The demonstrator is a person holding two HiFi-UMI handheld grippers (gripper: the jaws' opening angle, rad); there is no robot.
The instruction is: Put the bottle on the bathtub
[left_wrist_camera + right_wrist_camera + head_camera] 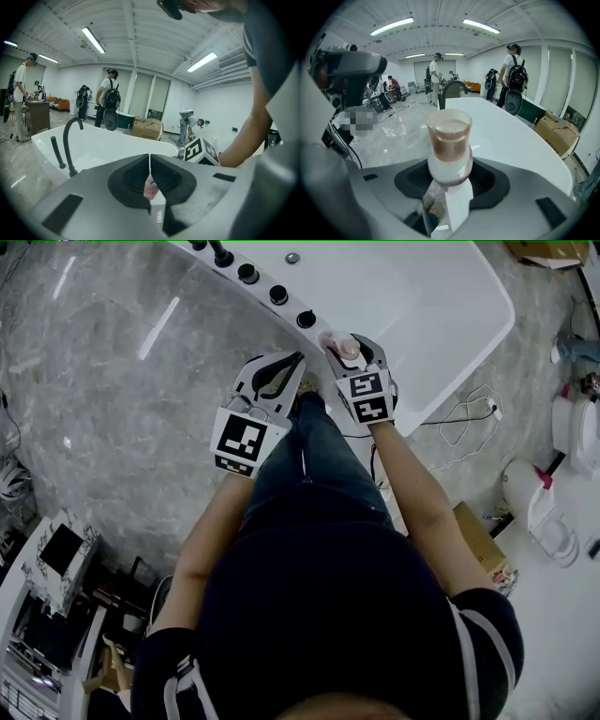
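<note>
A white bottle (449, 140) with a clear brownish cap stands upright between the jaws of my right gripper (450, 182), which is shut on its lower body. In the head view the right gripper (348, 356) holds the bottle (348, 345) over the near rim of the white bathtub (422, 315). I cannot tell whether its base touches the rim. My left gripper (298, 360) is shut and empty just left of it. In the left gripper view the closed tips (150, 157) frame the bottle (151, 187).
Black tap knobs (248, 273) and a black curved faucet (69, 140) line the tub's left rim. A white cable (469, 413), white appliances (539, 502) and a cardboard box (483, 540) lie on the floor at right. Several people stand in the background.
</note>
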